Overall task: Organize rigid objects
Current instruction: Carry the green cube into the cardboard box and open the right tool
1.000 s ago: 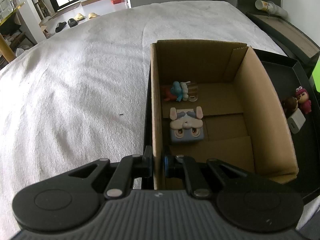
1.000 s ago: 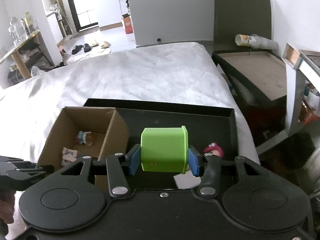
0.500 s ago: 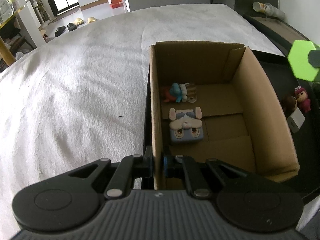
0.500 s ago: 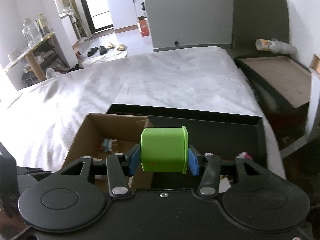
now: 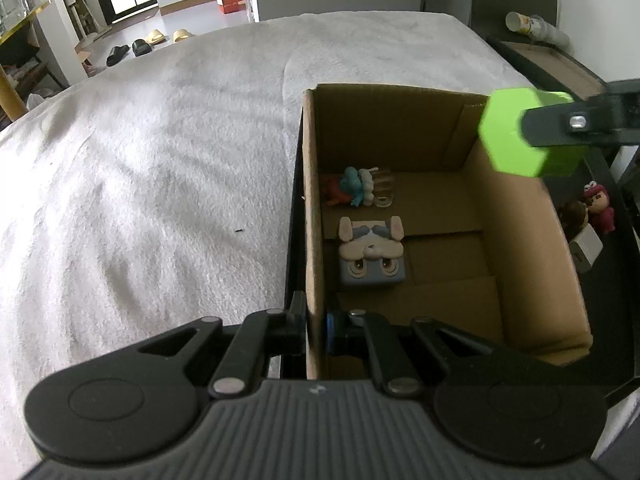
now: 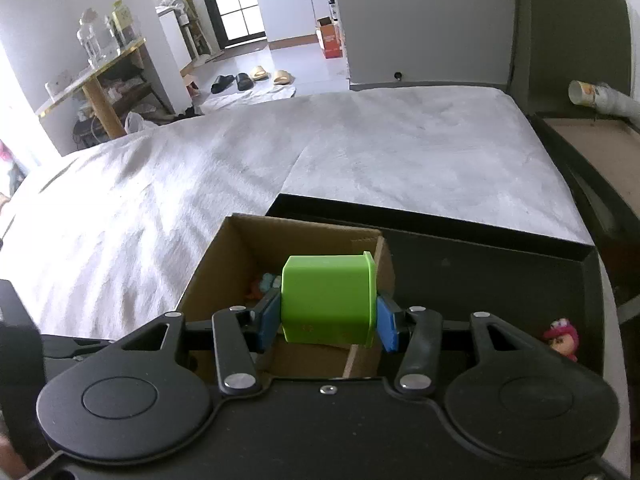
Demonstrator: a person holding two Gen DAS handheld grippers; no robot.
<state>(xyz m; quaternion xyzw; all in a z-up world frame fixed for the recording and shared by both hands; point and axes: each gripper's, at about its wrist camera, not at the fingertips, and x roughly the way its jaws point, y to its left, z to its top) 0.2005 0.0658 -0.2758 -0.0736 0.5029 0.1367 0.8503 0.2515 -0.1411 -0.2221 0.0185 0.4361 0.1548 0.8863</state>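
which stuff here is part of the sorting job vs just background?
In play:
- green block, clamped in right hand-held gripper
- cardboard box, wall pinched by left hand-held gripper
- toys in box
- figures in black tray

Background:
- slippers
- paper cups

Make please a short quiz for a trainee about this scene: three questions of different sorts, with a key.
1. True or false: the left gripper is shut on the wall of the box.
2. What does the right gripper hold? A) white cube B) green block C) pink doll
3. How many toys lie inside the box?

Key:
1. True; its jaws pinch the near left wall.
2. B; the green block sits between the blue pads, above the box.
3. Two: the dog-face block and the blue figure. The pink doll stands outside, in the black tray.
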